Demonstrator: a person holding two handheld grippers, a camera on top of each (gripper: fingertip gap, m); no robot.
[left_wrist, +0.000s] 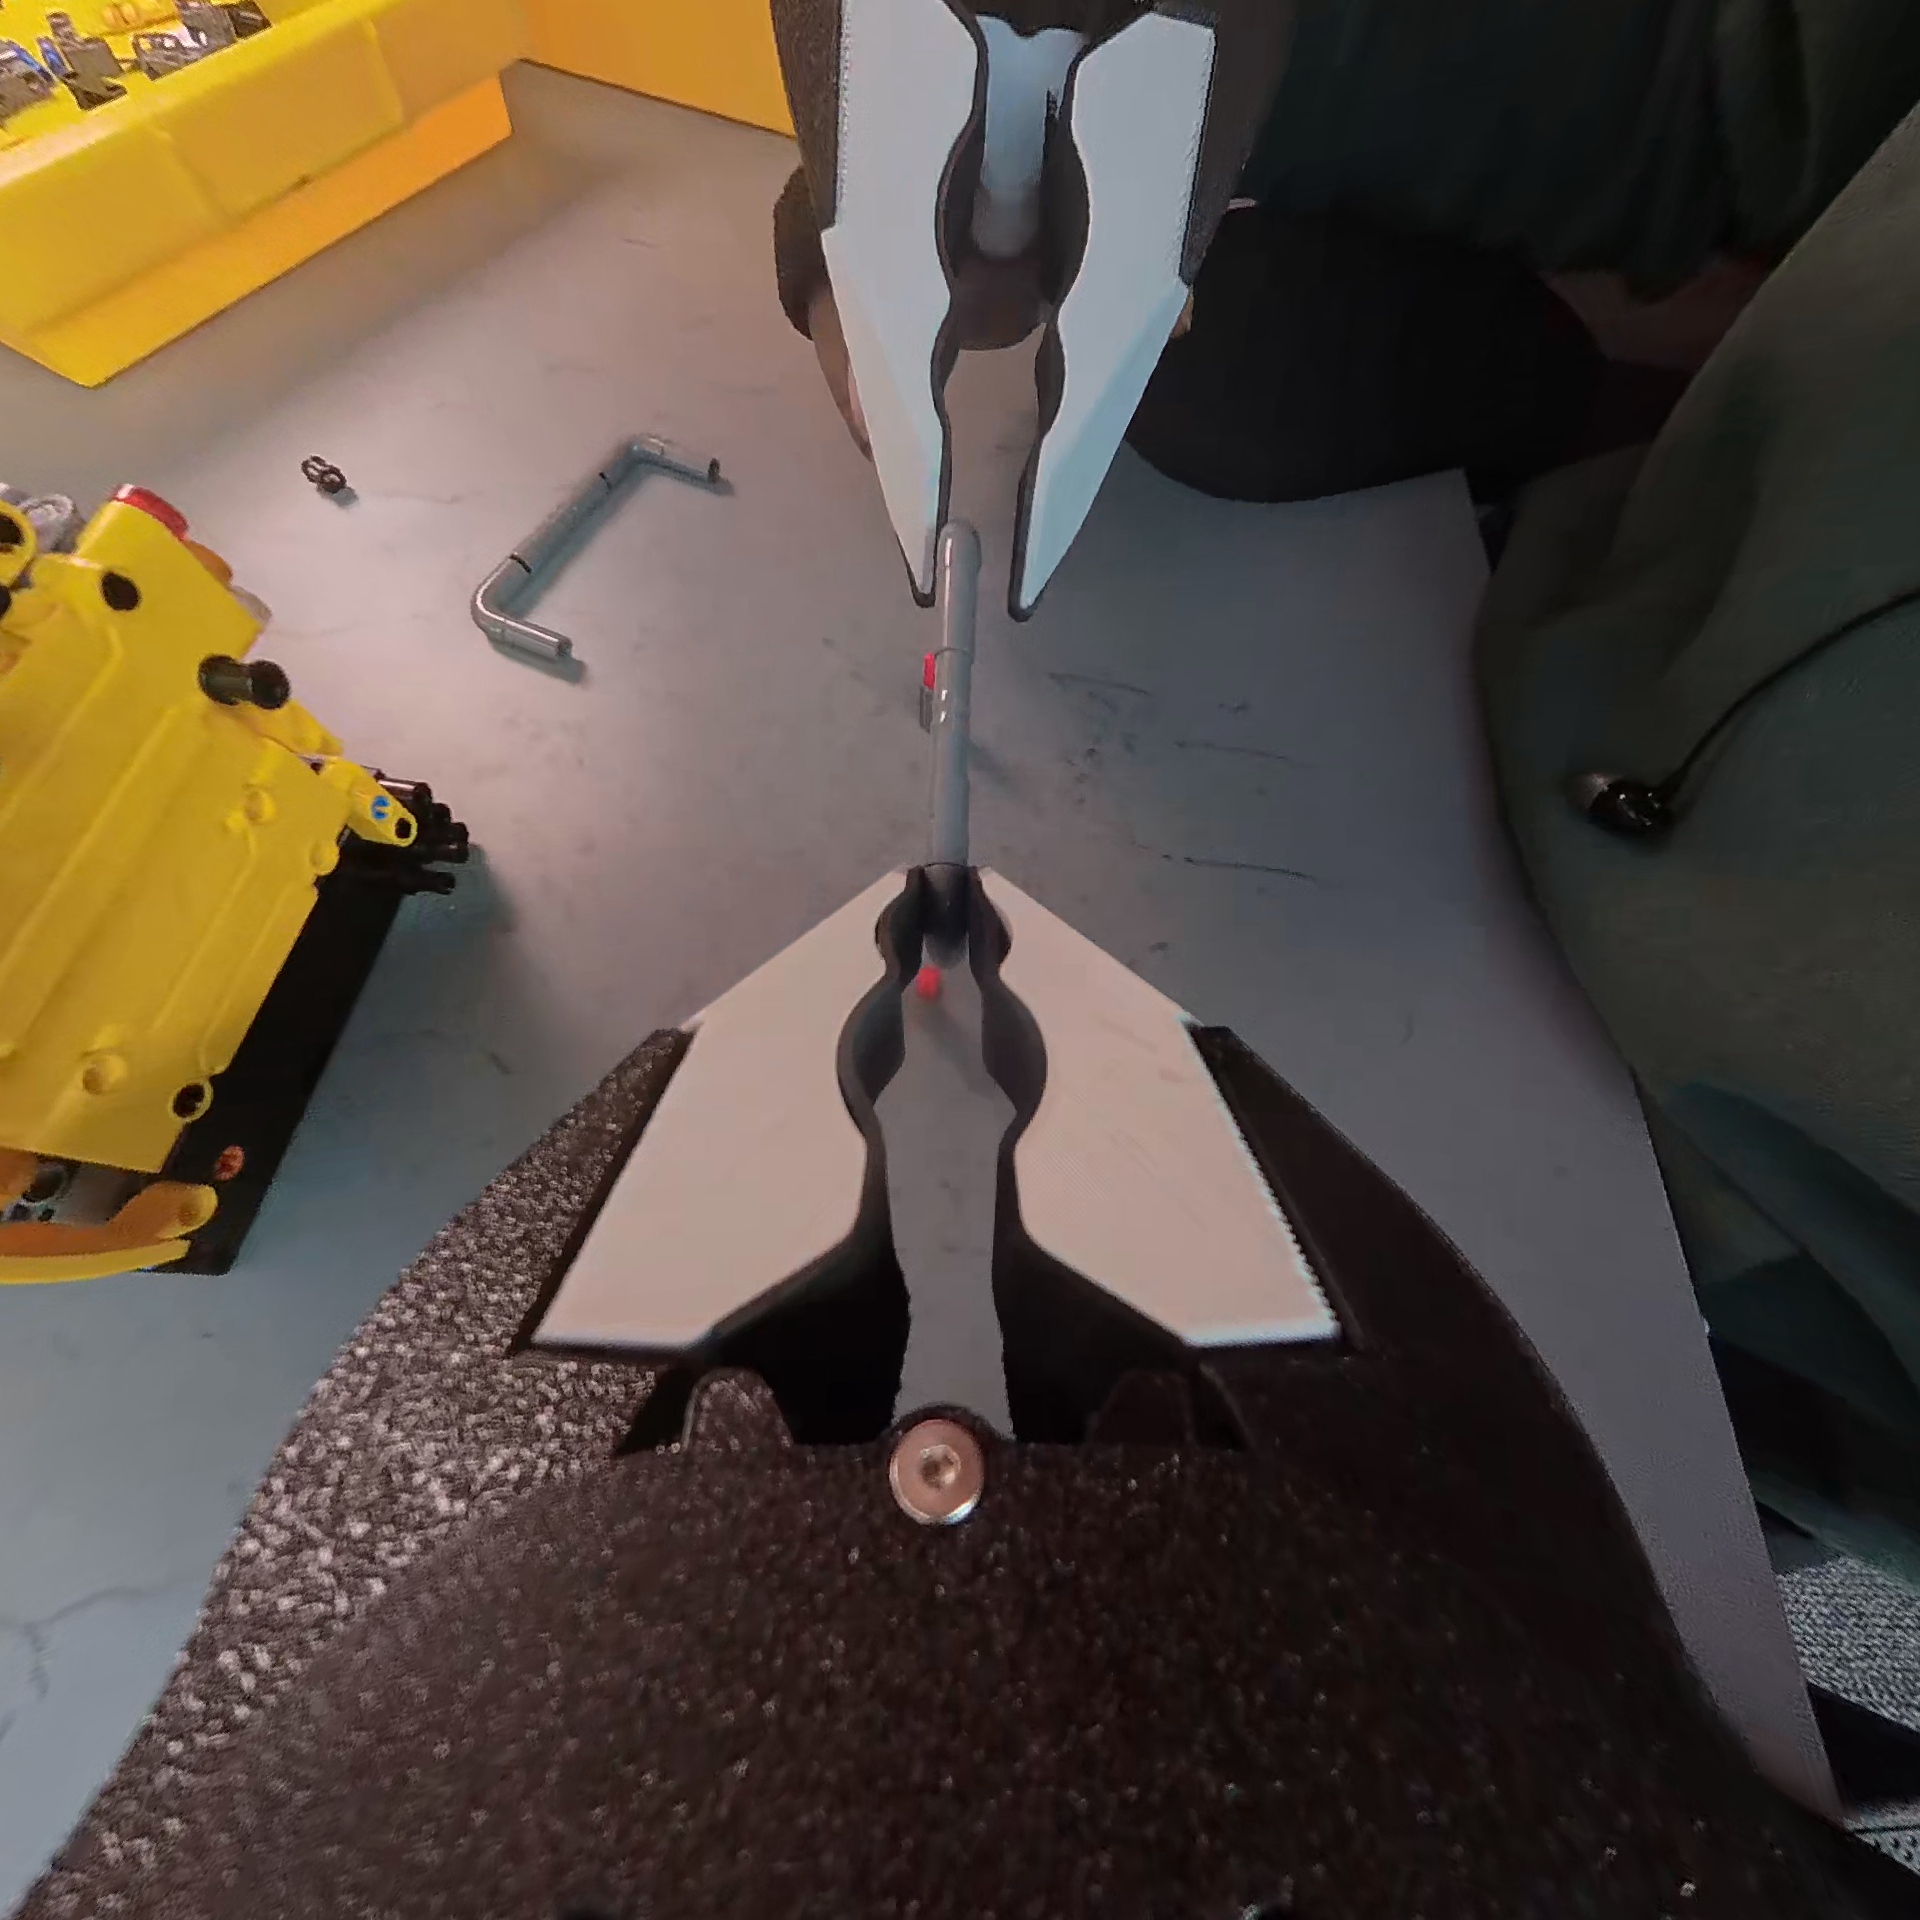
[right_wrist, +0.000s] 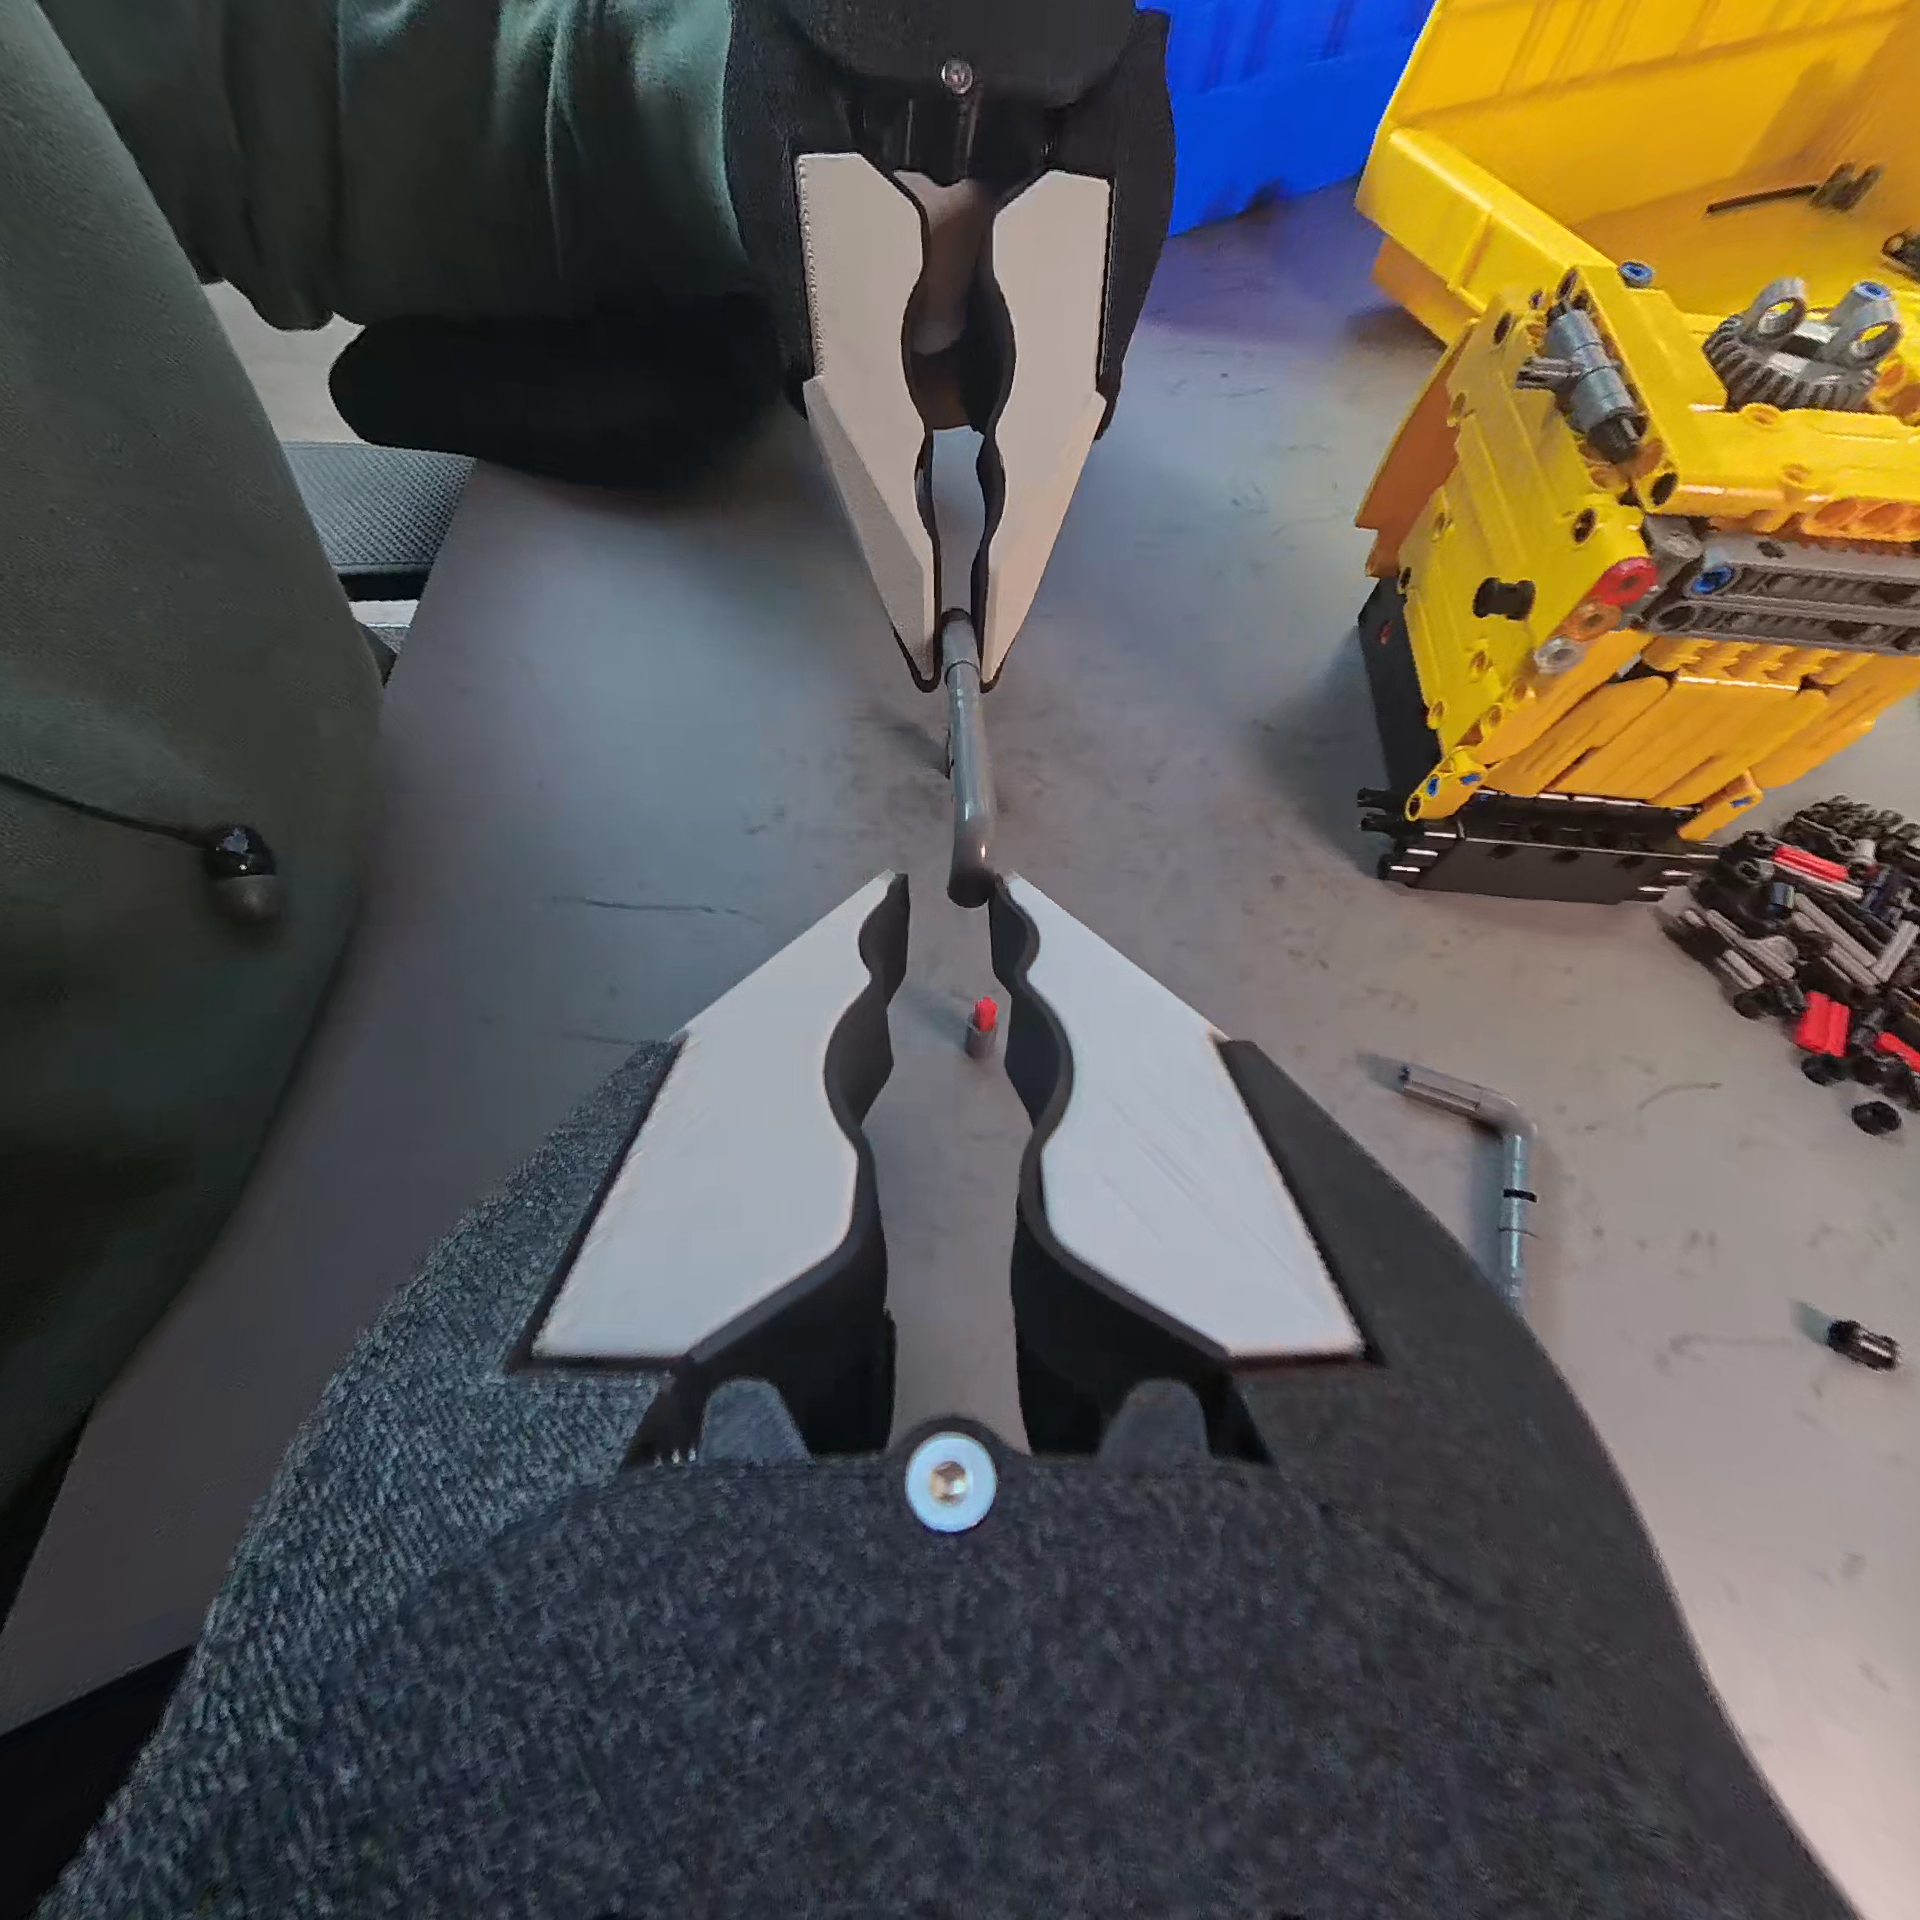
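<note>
A thin grey rod with a bent end is held above the grey table. My left gripper is shut on its near end. It also shows in the right wrist view, clamped on the rod. My right gripper is open, with the rod's bent end between its tips against the right finger. It shows at the top of the left wrist view, jaws apart around the rod's far end. A small grey peg with a red top stands on the table between my right fingers.
A yellow brick-built model stands beside the grippers. A second grey bent rod lies on the table. A pile of small black, grey and red pins, yellow bins and a person in dark green are close by. About 6 centimetres separates my left fingertips from my right.
</note>
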